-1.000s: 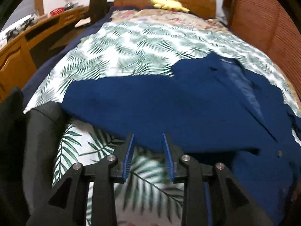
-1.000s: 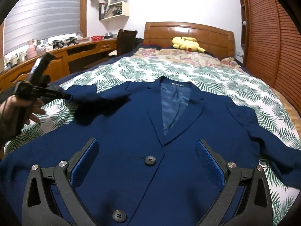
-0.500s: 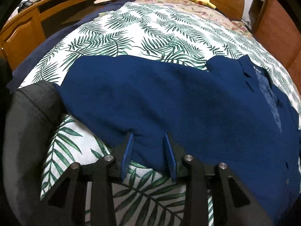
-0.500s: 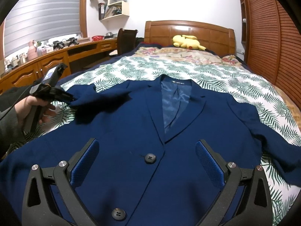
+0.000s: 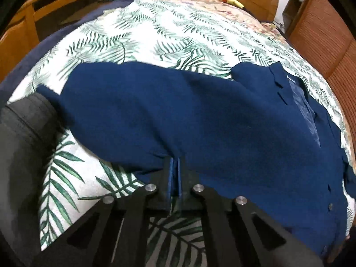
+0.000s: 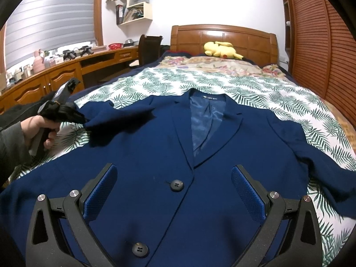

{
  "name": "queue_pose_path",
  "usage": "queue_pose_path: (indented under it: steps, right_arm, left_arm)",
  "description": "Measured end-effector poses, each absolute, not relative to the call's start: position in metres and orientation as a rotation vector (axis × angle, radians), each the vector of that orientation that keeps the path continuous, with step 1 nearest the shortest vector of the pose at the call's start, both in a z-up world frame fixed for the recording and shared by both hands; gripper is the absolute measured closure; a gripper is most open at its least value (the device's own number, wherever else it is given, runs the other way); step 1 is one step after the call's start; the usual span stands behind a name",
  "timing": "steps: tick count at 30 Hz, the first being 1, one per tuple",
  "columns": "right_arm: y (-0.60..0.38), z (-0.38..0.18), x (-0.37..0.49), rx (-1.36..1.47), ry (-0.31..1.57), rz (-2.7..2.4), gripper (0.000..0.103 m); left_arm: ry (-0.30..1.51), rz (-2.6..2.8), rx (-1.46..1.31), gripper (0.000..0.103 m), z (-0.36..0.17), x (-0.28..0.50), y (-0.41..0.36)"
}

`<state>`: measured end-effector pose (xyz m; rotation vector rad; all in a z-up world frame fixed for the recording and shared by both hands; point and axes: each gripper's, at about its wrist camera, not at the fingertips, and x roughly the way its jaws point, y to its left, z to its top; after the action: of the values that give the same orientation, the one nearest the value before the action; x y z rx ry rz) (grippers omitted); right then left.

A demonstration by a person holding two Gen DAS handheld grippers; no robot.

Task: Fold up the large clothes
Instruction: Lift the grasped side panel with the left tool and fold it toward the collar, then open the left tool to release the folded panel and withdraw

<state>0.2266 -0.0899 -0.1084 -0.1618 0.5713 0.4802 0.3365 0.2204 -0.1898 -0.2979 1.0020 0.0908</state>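
Your right gripper (image 6: 173, 191) hid part of the jacket (image 6: 155, 155) front beneath it, and the hem ran off the bottom of that view, so you could count only two buttons (image 6: 176, 185) for certain. The far sleeve trailed toward the right edge of the bed (image 6: 255, 89) and its cuff was lost in the dark rim. From the left wrist view the jacket (image 5: 200, 122) was blurred, and a dark grey shape at the left edge was too unclear to name.

You had one jacket, navy, lying face up on the leaf-print cover with its collar toward the headboard. One yellow plush toy (image 6: 220, 49) sat by the headboard. The wall shelves (image 6: 135, 4) held books and boxes, too small to count.

Your left gripper (image 5: 174, 166) had its pads pressed nearly together on the edge of the near sleeve, pinching the cloth. Your right gripper's fingers stood wide apart above the jacket front, holding nothing.
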Motion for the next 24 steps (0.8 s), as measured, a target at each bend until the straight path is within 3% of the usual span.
queue_pose_path:
  steps: [9, 24]
  right_arm:
    - [-0.098, -0.104, 0.225, -0.157, 0.562, 0.47, 0.0]
    - [-0.14, -0.077, 0.221, -0.128, 0.507, 0.376, 0.0]
  left_arm:
    - [0.839, -0.002, -0.219, 0.103, -0.126, 0.317, 0.175]
    - [0.698, -0.307, 0.004, 0.103, -0.043, 0.266, 0.011]
